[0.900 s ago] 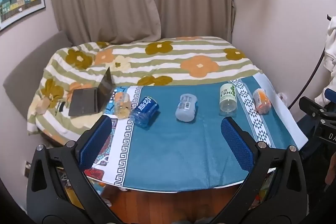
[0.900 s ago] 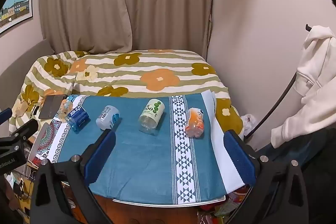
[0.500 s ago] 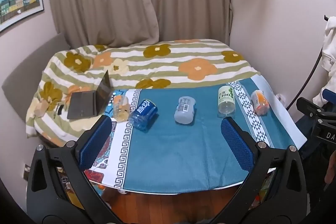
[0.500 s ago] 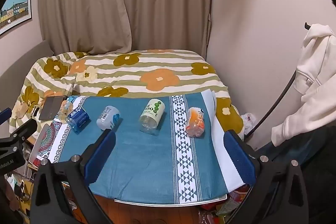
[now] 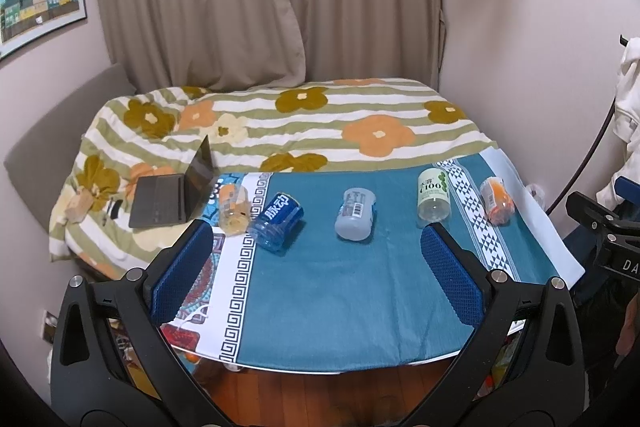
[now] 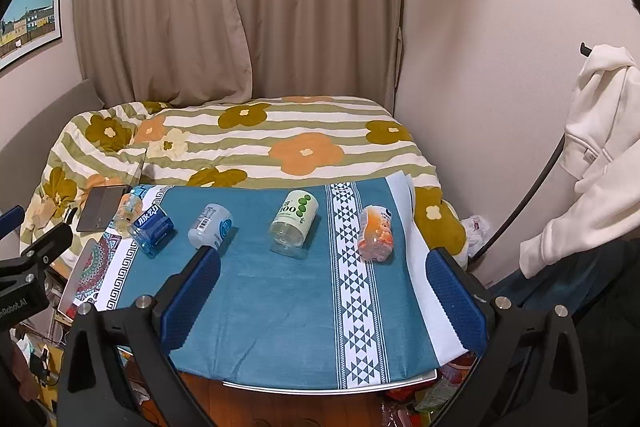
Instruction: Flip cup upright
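Beige curtains and a flower-patterned bedspread [image 5: 304, 123] back a table draped in a teal cloth [image 5: 340, 291], with an open laptop [image 5: 176, 193] on the bed at the left.

From the left wrist view, five cups lie on their sides in a rough row along the far part of the cloth: a pale orange-tinted cup [image 5: 233, 207] touching a blue cup [image 5: 278, 223], then a grey-white cup [image 5: 355, 214], a green-labelled cup [image 5: 433, 195] and an orange cup [image 5: 496, 200] near the right border. The left gripper [image 5: 316, 267] hangs above the near cloth, jaws wide and empty, probably held back to pick a target (which cup comes first I cannot say).

From the right wrist view, the right gripper [image 6: 320, 293] is likewise wide and empty, well short of the row. The green-labelled cup [image 6: 295, 223] shows clear plastic with its open mouth toward the camera; the orange cup [image 6: 376, 234] lies on the patterned white stripe.
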A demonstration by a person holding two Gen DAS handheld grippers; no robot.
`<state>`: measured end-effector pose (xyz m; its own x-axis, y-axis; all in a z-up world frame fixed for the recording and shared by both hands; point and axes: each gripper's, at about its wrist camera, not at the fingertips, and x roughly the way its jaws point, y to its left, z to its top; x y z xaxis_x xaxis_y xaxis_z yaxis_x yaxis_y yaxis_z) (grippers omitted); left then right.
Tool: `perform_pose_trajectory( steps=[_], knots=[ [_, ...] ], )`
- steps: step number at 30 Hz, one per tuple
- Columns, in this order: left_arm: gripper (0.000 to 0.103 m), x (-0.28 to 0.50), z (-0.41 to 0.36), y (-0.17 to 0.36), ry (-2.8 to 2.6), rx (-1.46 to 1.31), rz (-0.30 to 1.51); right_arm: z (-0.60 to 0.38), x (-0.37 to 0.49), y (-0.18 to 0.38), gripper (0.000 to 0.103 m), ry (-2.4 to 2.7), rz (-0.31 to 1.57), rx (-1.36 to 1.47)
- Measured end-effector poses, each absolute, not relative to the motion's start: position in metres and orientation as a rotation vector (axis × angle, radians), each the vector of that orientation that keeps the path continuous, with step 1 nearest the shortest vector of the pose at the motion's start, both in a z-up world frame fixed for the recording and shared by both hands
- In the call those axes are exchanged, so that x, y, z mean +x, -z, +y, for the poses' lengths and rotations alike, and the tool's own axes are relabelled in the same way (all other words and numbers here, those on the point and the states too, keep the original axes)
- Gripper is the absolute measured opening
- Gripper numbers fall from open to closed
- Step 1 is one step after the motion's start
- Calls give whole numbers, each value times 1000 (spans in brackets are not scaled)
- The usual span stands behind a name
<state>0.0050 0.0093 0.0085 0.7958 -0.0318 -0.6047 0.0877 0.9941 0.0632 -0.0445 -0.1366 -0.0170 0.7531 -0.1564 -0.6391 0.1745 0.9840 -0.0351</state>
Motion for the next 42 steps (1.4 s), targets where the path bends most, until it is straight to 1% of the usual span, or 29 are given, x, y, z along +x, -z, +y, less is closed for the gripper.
perform_pose_trajectory(
  steps=[42],
  knots=[
    [103,0,9,-11,71,86,634,-127,-47,20,103,140,695,47]
  ],
)
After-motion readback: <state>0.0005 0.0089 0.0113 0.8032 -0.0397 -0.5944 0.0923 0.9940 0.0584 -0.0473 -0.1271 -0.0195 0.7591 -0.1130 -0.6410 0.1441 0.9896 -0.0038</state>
